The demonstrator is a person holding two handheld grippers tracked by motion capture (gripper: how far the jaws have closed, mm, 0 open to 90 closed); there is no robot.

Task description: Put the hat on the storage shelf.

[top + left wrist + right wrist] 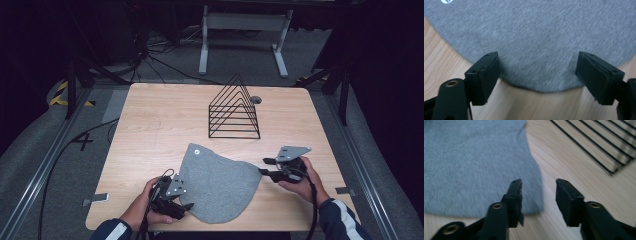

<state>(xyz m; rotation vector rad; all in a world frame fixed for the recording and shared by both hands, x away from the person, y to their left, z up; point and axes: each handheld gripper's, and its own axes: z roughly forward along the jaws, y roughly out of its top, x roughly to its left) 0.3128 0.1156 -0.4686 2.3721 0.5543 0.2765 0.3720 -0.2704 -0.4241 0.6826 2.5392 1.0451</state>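
A grey fabric piece [217, 182] with rounded edges lies flat on the wooden table [160, 120], near the front. A small white sticker [198, 151] marks its far corner. My left gripper [182, 206] sits at the cloth's front left edge, jaws open wide with the cloth's curved hem [541, 88] between them. My right gripper [265, 167] is at the cloth's right edge, open, one jaw over the cloth's corner [534, 195] and the other over bare wood. Neither holds anything.
A black wire rack [235, 110] with a triangular shape stands on the far middle of the table, its wires [596, 147] just beyond my right gripper. A round hole [256, 99] sits behind it. A white table frame [245, 30] stands on the floor beyond.
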